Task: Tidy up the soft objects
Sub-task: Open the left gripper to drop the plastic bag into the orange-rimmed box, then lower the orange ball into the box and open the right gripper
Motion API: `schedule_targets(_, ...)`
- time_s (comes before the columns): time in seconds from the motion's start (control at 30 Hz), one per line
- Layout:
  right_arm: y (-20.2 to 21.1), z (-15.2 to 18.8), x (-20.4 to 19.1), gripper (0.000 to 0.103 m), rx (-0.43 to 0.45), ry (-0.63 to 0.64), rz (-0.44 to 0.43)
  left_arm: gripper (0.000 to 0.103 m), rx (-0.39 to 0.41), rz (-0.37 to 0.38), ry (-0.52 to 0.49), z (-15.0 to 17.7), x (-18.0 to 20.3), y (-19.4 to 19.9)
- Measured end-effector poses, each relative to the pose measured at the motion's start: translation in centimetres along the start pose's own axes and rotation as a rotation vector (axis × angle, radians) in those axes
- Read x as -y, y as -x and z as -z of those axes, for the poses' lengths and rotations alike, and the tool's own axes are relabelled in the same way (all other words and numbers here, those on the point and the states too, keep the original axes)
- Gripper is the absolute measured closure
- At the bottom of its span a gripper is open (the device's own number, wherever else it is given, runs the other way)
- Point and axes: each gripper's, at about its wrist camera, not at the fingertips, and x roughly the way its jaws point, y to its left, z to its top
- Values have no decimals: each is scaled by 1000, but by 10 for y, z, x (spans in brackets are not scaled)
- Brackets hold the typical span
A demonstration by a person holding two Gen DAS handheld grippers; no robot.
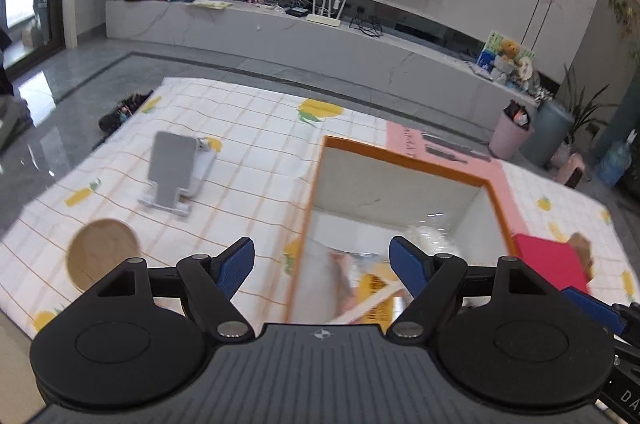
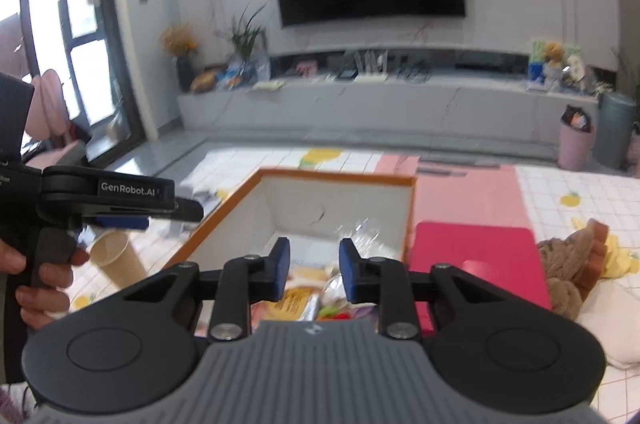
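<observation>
Hovering over the orange-rimmed box (image 2: 404,180), the right gripper (image 2: 314,274) stands narrow and holds nothing. The left gripper (image 1: 322,266) stands wide and empty above the box.

Glossy marble-like floor (image 1: 48,128), matt cardboard box (image 2: 304,200), crinkly clear plastic wrap (image 2: 366,234), probably plush toy (image 2: 568,264).

A: Lower centre of the left wrist view: what lies in the orange-rimmed box (image 1: 404,160)?
B: Smeared wrappers (image 1: 372,284), motion-blurred and partly covered by the left tongs (image 1: 322,266); their kind cannot be told.

A: Right edge of the right wrist view?
B: A brown plush toy (image 2: 568,264), part-hidden behind the red lid (image 2: 476,256). At left, the hand (image 2: 38,284) is cut by the frame edge.

A: The far shelf?
B: Its items are too small and blurred to name.
</observation>
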Motion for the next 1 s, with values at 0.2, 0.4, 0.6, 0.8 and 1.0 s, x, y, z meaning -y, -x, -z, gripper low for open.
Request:
schedule_targets(0.2,-52,-15,-11,74,-282,175,-31,13,18,6,-2,-1,-14,4)
schedule_targets(0.4,-117,-11,-28,68,-556,377,-12,13,25,24,29,-3,-24,7)
schedule_targets(0.6,-165,4,-37,66,-695,461,82,13,21,18,24,-2,-27,4)
schedule_targets(0.8,-185,11,-41,54,-749,491,116,13,16,30,39,-2,-31,2)
schedule_targets(1.0,-185,13,-35,57,-745,501,123,13,17,40,40,-1,-31,3)
